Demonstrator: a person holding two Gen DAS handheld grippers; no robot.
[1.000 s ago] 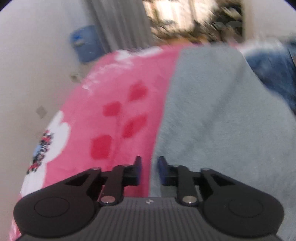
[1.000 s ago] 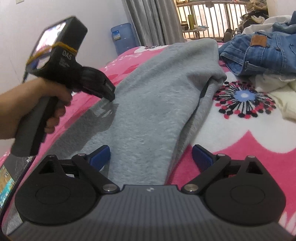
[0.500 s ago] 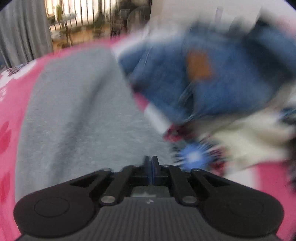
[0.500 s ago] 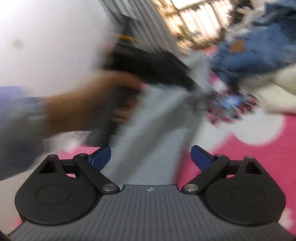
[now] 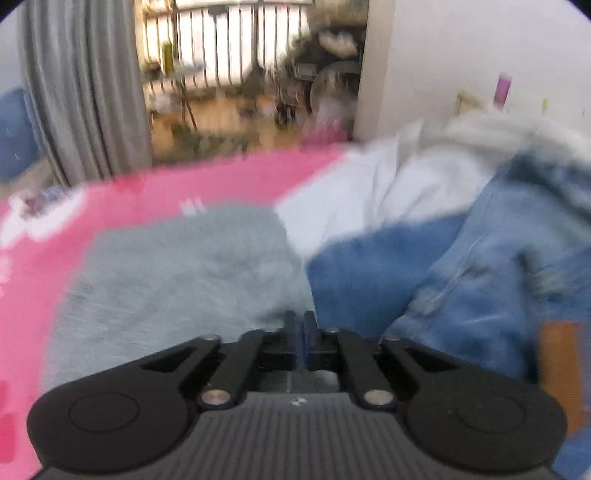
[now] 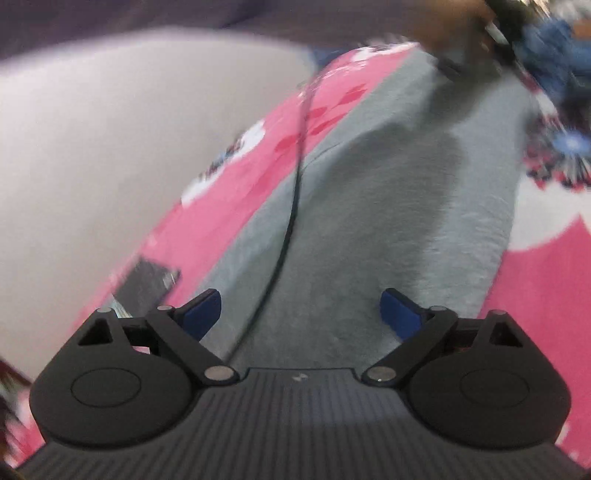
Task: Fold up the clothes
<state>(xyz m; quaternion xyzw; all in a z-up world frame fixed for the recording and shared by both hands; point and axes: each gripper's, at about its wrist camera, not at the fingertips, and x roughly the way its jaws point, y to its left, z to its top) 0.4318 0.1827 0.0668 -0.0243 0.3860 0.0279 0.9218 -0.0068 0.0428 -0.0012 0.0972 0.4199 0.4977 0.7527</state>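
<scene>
A grey fleece garment (image 6: 406, 206) lies lengthwise on a pink flowered blanket (image 6: 236, 206). My right gripper (image 6: 301, 314) is open and empty, low over the garment's near end. My left gripper (image 5: 300, 325) is shut with nothing visibly between its pads, over the garment's far end (image 5: 184, 273) beside blue jeans (image 5: 461, 280). The hand holding it shows blurred at the top of the right wrist view (image 6: 458, 26), with a thin black cable (image 6: 295, 184) trailing over the garment.
Blue jeans and white clothes (image 5: 399, 184) are piled on the right of the bed. A dark phone (image 6: 147, 284) lies on the blanket at the left edge next to a pale wall (image 6: 110, 155). A grey curtain (image 5: 85, 92) and balcony railing stand beyond the bed.
My left gripper has shut and swung from the garment's left edge to its far end by the jeans. My right gripper has tilted down and left, still open.
</scene>
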